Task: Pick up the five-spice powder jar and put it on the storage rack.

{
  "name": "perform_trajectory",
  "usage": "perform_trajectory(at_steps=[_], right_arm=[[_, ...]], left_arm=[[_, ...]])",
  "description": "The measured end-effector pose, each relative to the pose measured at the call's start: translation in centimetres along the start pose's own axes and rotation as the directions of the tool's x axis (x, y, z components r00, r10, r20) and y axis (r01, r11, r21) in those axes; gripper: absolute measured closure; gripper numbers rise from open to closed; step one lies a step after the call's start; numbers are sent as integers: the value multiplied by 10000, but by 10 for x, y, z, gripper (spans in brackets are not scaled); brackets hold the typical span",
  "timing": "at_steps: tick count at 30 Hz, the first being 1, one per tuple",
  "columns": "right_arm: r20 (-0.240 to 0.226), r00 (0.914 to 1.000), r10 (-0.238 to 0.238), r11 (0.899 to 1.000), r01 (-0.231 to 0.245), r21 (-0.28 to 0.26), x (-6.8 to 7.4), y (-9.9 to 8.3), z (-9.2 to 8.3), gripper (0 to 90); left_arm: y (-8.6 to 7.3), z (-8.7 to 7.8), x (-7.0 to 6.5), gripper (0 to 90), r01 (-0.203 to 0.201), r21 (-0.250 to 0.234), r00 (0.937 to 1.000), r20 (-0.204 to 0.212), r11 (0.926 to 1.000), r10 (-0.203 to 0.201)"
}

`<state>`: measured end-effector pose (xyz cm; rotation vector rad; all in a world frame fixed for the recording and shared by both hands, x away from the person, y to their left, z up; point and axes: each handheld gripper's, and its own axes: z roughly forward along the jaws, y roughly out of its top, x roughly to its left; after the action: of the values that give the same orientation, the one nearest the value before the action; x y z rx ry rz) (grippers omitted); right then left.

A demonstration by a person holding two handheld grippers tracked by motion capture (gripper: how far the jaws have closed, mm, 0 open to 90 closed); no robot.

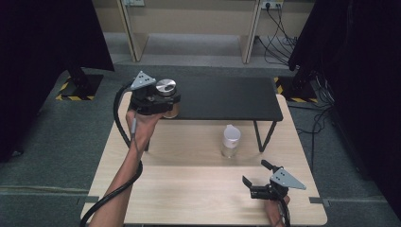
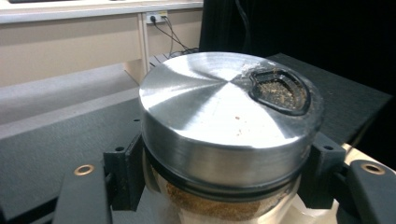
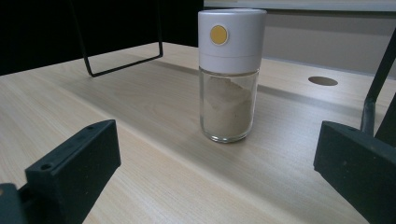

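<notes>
high view: raised left gripper point(image 1: 163, 101) clamps steel-lidded jar point(image 1: 166, 90), seemingly airborne.

Two spice jars: one steel-lidded jar point(image 1: 166, 90), one white-capped jar point(image 1: 231, 140); one black shelf point(image 1: 227, 97).

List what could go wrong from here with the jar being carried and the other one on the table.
1. The left tool grips the metal-lidded jar just under its lid, off the table beside the black shelf; it could slip or knock the shelf edge.
2. The lid's pour opening looks uncovered, with grains around it; tilting may spill powder.
3. The white-capped jar stands tall and unsupported before the open right tool; an off-centre approach could topple it.
</notes>
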<state>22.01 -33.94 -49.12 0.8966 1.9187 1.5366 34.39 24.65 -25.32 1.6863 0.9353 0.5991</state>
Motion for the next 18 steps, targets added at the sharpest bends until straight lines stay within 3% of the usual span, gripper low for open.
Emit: perform_trajectory(at_steps=[3, 9, 11, 15, 18], right_arm=[[-45, 10000, 9, 10000, -9, -10, -1, 0, 0, 5], [-88, 9999, 87, 9999, -88, -49, -3, -1, 0, 5], [-105, 9999, 76, 10000, -77, -55, -3, -1, 0, 5], [-127, 9999, 45, 10000, -46, -47, -3, -1, 0, 5], [-169, 9999, 11, 10000, -12, -52, -3, -1, 0, 4]], left_arm=[[2, 3, 0, 311, -14, -10, 9999, -101, 10000, 13], [2, 16, 8, 311, 336, -172, 9990, -281, 9993, -341], [3, 20, 9, 311, 308, -96, 9984, -468, 9995, -312], [6, 29, 4, 311, -114, 143, 9965, -829, 9998, 126], [6, 32, 3, 311, -154, 4, 9958, -901, 9999, 154]])
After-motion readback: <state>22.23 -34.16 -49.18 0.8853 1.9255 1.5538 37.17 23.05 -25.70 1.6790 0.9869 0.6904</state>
